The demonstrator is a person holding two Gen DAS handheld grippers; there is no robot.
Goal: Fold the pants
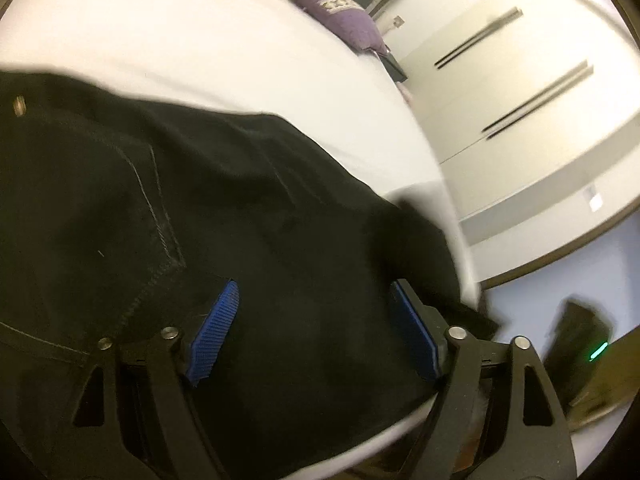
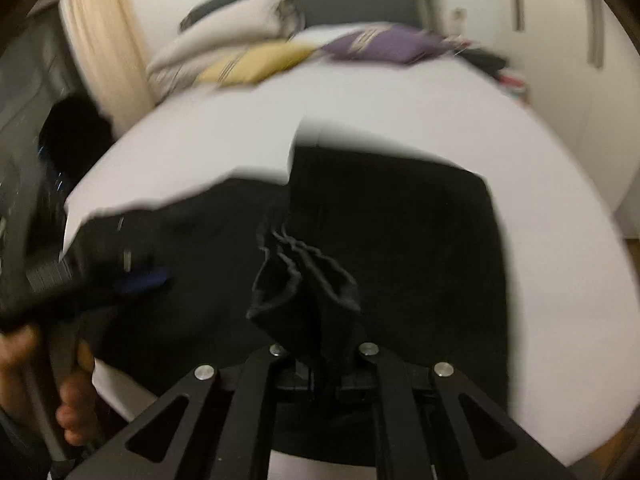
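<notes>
Right wrist view, right gripper (image 2: 320, 384) jaws clamping black pants (image 2: 400, 240), white bed (image 2: 400, 96)

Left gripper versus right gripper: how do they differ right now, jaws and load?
The left gripper has its jaws spread wide, blue pads apart over the black pants, gripping nothing; the right gripper is shut on a bunched fold of the pants. The left's pads are visible; the right's are buried in cloth. Both point down at the pants on the white bed.
</notes>
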